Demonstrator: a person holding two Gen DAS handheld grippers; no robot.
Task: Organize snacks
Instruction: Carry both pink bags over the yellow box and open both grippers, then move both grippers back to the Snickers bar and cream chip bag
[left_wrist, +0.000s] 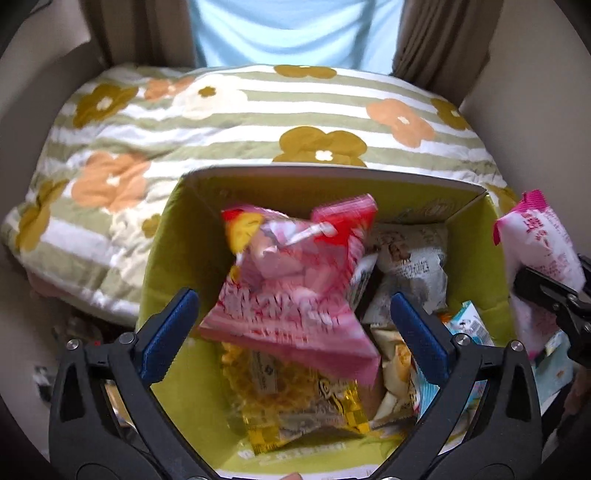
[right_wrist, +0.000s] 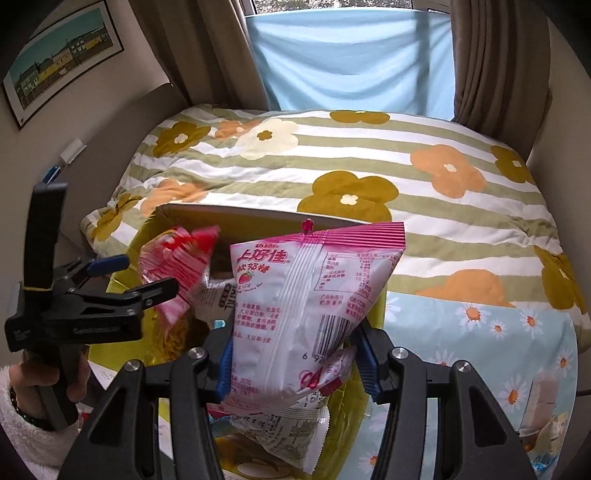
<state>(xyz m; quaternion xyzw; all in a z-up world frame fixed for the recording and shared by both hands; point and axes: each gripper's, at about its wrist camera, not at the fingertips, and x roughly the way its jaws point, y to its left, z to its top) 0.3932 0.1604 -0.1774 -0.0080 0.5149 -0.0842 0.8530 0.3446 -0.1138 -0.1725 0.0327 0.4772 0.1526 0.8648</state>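
Observation:
A green cardboard box sits on the bed and holds several snack packets, among them a yellow packet. My left gripper is open above the box. A pink-and-red snack bag, motion-blurred, is between and just beyond its blue pads, over the box; it also shows in the right wrist view. My right gripper is shut on a white-and-pink strawberry candy bag, held upright over the box's right edge. That bag also shows at the right of the left wrist view.
A striped floral quilt covers the bed behind the box. A light blue daisy cloth lies to the right with more packets. Curtains, a pale blue sheet and a framed picture are behind.

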